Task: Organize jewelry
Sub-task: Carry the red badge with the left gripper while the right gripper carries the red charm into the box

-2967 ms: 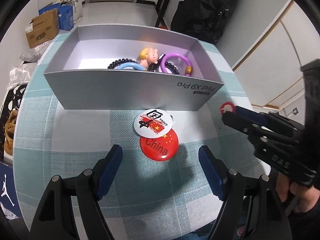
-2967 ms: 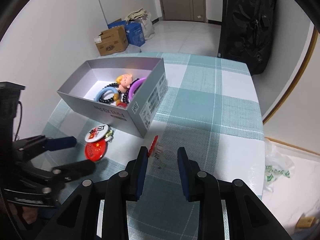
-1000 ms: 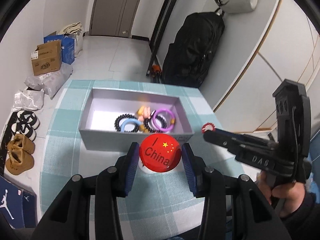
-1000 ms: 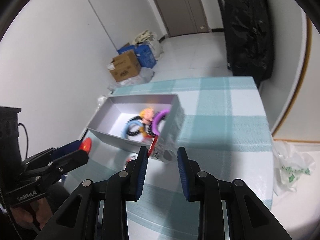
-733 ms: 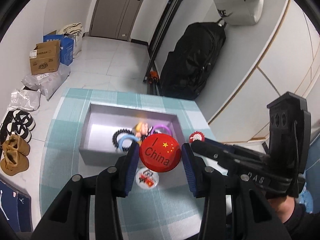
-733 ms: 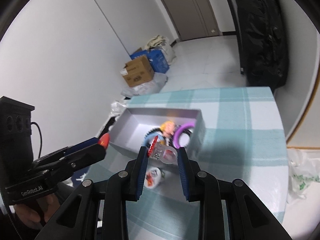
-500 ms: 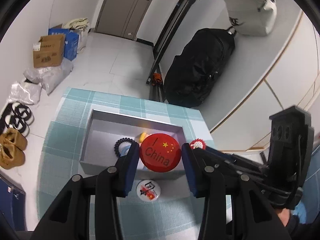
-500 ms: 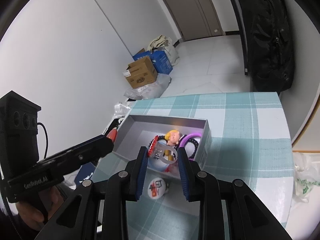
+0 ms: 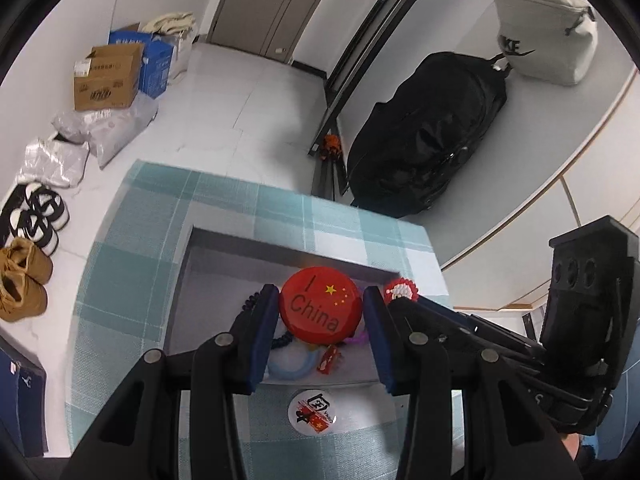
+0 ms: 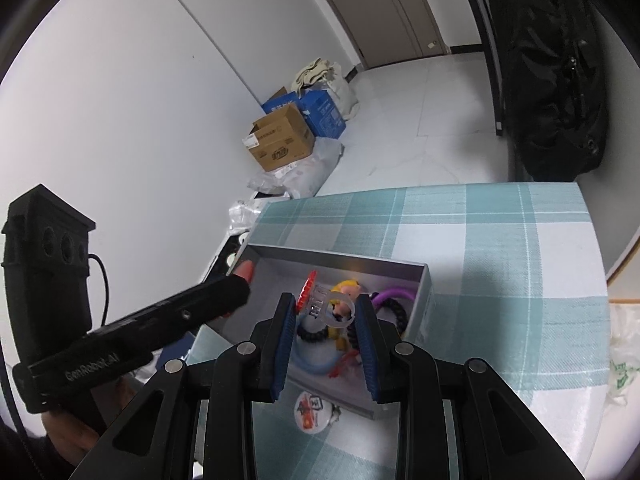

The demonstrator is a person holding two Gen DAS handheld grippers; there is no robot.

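Both grippers hung above the grey box on the checked tablecloth.

Left gripper: jaws clamped on a red badge lettered "I China", pads pressed to its left and right edges, face toward the camera. It was held over the box's near half. In the right wrist view only the badge's red edge showed past that gripper's tip, at the box's left wall.

Right gripper: jaws clamped on a clear clip with a red beaded rim, held over the middle of the box. From the left wrist view its tip sat just right of the red badge, showing a red-and-white beaded face.

Inside the box: a black coil band, a purple ring, a pale blue ring, a small yellow-haired figure, a little red piece. All bunched toward the right end; the left end was bare.

A white badge with red and black markings lay flat on the cloth just outside the box's near wall, not in either grip.

A hand showed under the left gripper's handle.

Beyond the table: cardboard boxes and shoes on the floor at left, a black bag against the far wall at right.
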